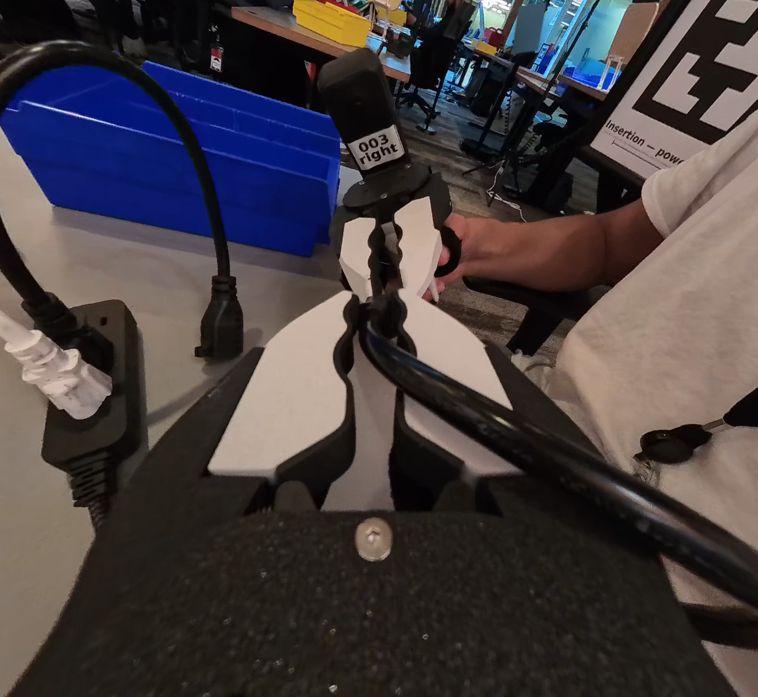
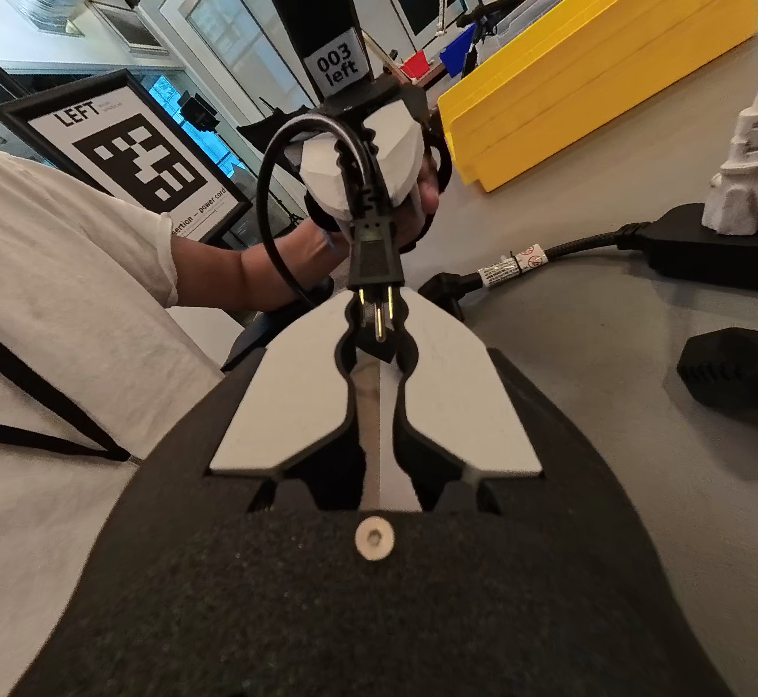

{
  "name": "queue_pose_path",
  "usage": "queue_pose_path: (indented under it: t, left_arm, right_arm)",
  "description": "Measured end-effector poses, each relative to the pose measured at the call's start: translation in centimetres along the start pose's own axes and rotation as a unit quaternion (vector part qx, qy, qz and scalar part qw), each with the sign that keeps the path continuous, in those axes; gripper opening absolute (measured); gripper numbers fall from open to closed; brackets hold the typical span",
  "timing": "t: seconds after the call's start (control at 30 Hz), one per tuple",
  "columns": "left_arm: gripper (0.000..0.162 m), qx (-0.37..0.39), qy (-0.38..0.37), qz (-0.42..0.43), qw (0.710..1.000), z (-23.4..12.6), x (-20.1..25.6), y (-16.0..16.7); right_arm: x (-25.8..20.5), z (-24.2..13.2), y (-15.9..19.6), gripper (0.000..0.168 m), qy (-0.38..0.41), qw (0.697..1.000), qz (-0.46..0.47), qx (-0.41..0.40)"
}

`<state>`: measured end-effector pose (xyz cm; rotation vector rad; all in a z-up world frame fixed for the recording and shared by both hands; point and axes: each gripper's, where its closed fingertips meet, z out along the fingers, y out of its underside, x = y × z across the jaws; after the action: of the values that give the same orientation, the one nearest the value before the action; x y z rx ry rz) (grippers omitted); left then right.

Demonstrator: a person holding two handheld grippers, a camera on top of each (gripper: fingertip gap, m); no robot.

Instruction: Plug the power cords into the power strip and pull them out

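A black plug (image 2: 375, 263) with three metal prongs hangs in the air between my two grippers, which face each other. My left gripper (image 1: 375, 300) is shut on the plug's rear, and its black cord (image 1: 492, 410) loops back past my fingers. It also shows in the right wrist view (image 2: 365, 205). My right gripper (image 2: 376, 300) has its jaws almost together around the prongs; it also shows in the left wrist view (image 1: 385, 287). The black power strip (image 1: 119, 349) lies on the grey table with a white plug (image 1: 61, 378) and a black plug (image 1: 61, 320) in it.
A loose black cord end (image 1: 221, 320) stands on the table beside the strip. A blue bin (image 1: 164, 160) is behind it and a yellow bin (image 2: 594, 62) is farther off. A framed marker sign (image 2: 135, 156) and the person's white shirt (image 1: 656, 308) are close by. The left gripper's tips are roughly 4 cm from the right gripper's.
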<state>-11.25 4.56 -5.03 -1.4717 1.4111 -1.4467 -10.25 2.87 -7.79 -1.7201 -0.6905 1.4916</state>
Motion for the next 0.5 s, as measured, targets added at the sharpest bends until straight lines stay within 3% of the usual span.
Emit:
queue_pose_path:
  t: [0.5]
  left_arm:
    - [0.016,-0.033,0.014,0.004,0.999,-0.24,0.35,0.73]
  right_arm:
    - [-0.21,0.1,0.24,0.014,0.002,1.0,-0.002,-0.01]
